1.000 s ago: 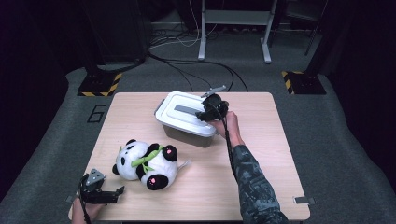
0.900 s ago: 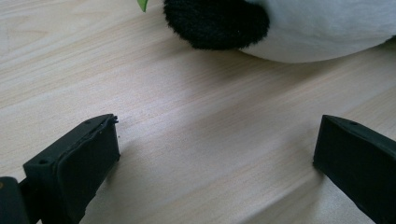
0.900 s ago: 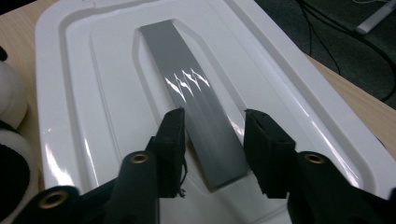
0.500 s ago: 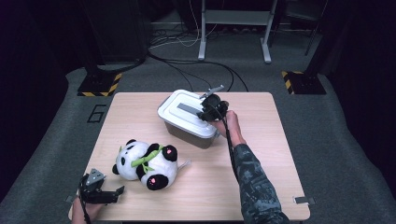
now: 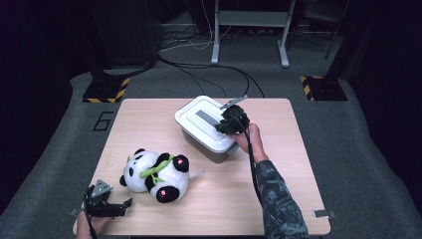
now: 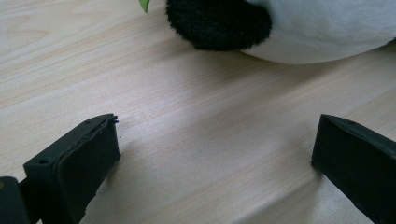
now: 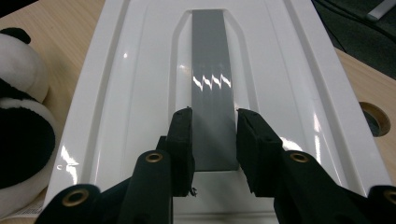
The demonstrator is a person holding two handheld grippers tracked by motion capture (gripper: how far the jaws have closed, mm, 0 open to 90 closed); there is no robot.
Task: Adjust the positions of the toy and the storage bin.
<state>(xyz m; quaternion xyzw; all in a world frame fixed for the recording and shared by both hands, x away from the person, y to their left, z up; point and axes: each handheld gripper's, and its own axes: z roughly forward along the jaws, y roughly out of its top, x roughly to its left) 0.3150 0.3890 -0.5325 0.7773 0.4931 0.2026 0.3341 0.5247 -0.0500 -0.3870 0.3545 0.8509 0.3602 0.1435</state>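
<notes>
A white-lidded storage box [image 5: 199, 130] stands on the wooden table [image 5: 288, 164], right of centre. Its lid [image 7: 130, 79] has a raised grey handle strip [image 7: 212, 93]. My right gripper [image 5: 230, 121] is over the lid, and its two jaws press the sides of the handle's near end [image 7: 214, 140]. A plush panda [image 5: 155, 173] lies on its side at the front left. My left gripper [image 5: 107, 205] rests near the table's front left corner, open with bare wood between its jaws [image 6: 212, 154]; the panda's black limb [image 6: 219, 23] lies just ahead of it.
A round cable hole [image 7: 373, 117] is cut in the table beside the box. Black floor cables [image 5: 209, 69], a metal stand's legs [image 5: 249, 35] and yellow-black striped feet [image 5: 102, 92] lie beyond the table's far edge.
My right gripper has shifted a little nearer and lower along the lid toward the handle's near end. The left gripper and the panda have stayed put.
</notes>
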